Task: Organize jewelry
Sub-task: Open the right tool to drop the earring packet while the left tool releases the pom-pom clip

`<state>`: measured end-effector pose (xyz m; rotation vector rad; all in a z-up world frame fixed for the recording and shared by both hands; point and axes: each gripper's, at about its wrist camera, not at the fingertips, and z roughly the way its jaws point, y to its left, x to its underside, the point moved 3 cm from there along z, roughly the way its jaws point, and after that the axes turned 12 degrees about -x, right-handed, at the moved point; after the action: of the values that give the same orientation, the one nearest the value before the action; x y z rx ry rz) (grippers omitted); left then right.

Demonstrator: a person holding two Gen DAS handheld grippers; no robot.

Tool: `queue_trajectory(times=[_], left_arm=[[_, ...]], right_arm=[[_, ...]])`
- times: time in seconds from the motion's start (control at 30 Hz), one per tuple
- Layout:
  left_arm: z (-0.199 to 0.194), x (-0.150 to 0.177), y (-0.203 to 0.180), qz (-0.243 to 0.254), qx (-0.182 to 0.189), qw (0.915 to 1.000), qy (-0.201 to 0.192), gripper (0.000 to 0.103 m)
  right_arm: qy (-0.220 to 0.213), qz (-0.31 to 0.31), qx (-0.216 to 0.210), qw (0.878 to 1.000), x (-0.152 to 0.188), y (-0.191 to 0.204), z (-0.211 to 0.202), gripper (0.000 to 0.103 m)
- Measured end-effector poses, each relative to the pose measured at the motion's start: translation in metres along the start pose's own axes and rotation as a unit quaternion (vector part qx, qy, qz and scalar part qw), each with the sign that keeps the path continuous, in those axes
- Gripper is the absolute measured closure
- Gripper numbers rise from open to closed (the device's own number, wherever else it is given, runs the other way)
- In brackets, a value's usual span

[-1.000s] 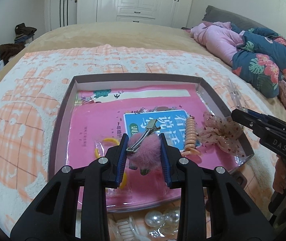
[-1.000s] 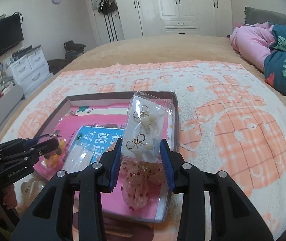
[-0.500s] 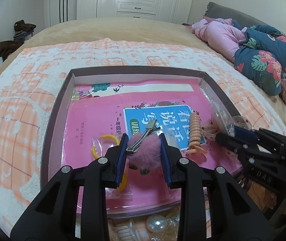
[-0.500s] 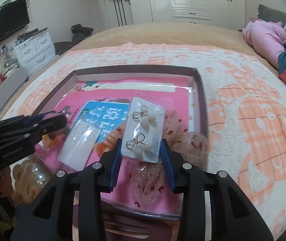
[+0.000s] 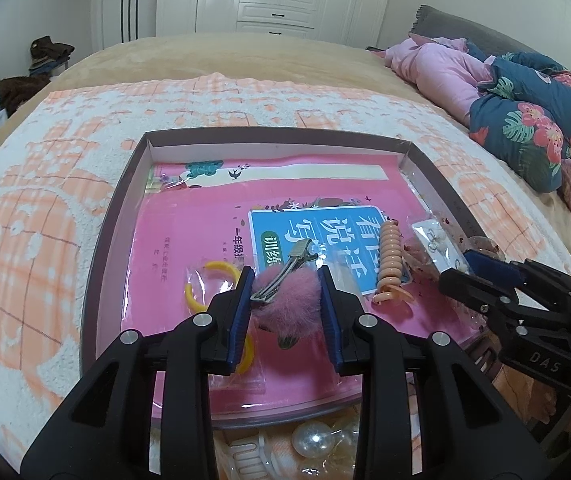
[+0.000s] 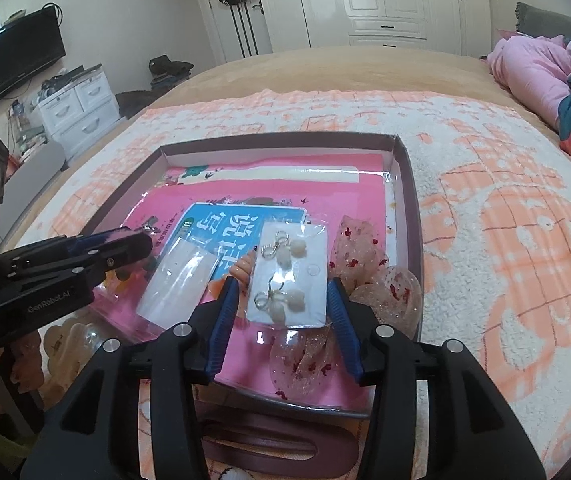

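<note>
a home bedroom, wide bed [image 5: 245, 64] with blanket, white wardrobe [image 6: 385, 0], television [image 6: 15, 62], drawer chest [image 6: 81, 108]

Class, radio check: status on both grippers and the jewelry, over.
Left gripper shut on pink pom-pom clip. Right gripper opening, earring packet lying between, in tray. Nothing blocking.

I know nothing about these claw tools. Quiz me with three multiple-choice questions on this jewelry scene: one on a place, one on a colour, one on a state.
1. Where does the earring card lie?
A. On the floor
B. In the tray
C. On the pillow

2. What colour is the fluffy hair clip?
A. Green
B. Black
C. Pink

3. How is the left claw?
A. Shut on the fluffy hair clip
B. Open and empty
C. Holding a book

Answers: 1 B, the card rests inside the tray's walls. 2 C, its fur is pink. 3 A, both pads press its fur.
</note>
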<state>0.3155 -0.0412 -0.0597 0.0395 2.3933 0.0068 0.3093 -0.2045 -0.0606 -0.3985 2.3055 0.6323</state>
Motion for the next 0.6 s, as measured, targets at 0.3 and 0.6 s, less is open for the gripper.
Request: queue_trajectory(times=[0.3,0.6], left_arm=[[-0.005,0.001,0.001,-0.001,-0.004,1.0,-0.003,0.072],[-0.019,-0.001,0.007,-0.009,-0.008,0.9998,-0.017,0.06]], right_arm=[[-0.023,0.005,0.004,1.0,-0.001,-0.003,-0.019,0.05],[-0.04,0.005,0.01,0.999,0.001,-0.003,-0.034,0.044]])
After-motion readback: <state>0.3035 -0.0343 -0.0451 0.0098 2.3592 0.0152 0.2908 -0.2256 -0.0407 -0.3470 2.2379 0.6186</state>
